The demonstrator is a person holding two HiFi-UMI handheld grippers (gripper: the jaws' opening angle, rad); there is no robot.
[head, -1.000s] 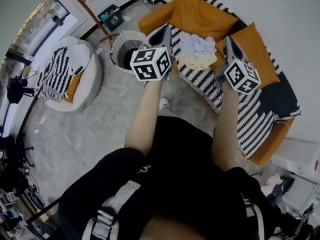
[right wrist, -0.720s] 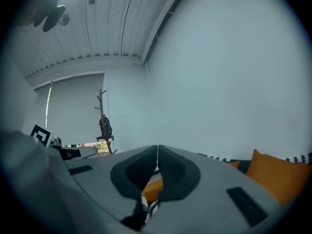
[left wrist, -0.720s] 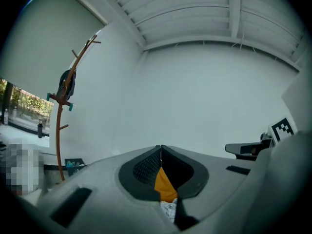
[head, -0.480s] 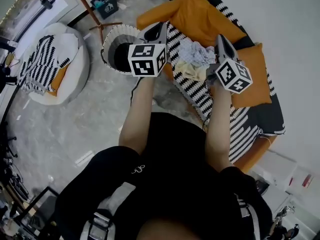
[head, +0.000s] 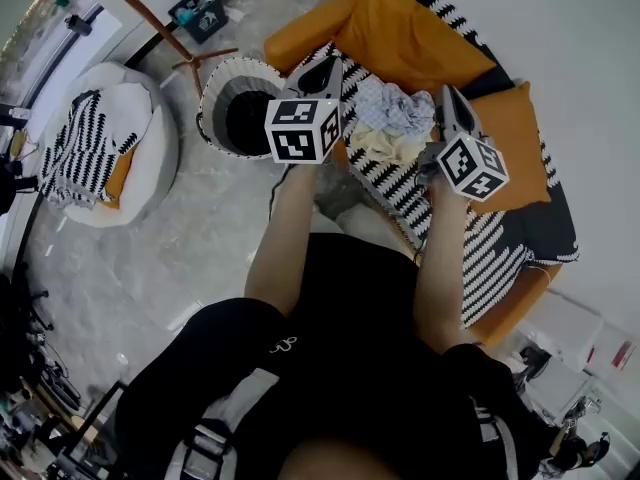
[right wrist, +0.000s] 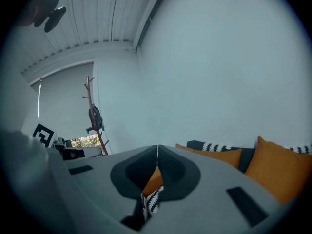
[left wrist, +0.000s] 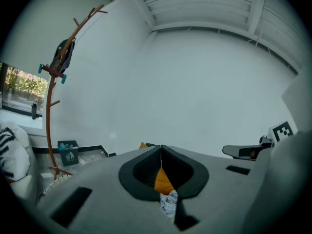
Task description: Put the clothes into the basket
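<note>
Both tongs were found shut and empty. The left gripper (head: 326, 68) and the right gripper (head: 447, 96) each had their jaws pressed together, with nothing pinched between them; only sofa (head: 395, 33) and cloth were glimpsed beyond the jaws.

The clothes (head: 395, 118) — a crumpled heap of pale blue-white and cream pieces — were lying on the striped throw (head: 400, 183) of the sofa. They were placed at about 4 o'clock of the left tips and 8 o'clock of the right in the head view. The basket (head: 215, 98) was set on the floor (head: 200, 228) at roughly 9 o'clock of the heap, close to the sofa's end.

The clothes were judged light, soft and limp, likely to drape and trail when lifted. A raised fold on top of the heap would best be pinched, and deeply, so that the fabric is not let slip — the jaws would have to be opened first.
</note>
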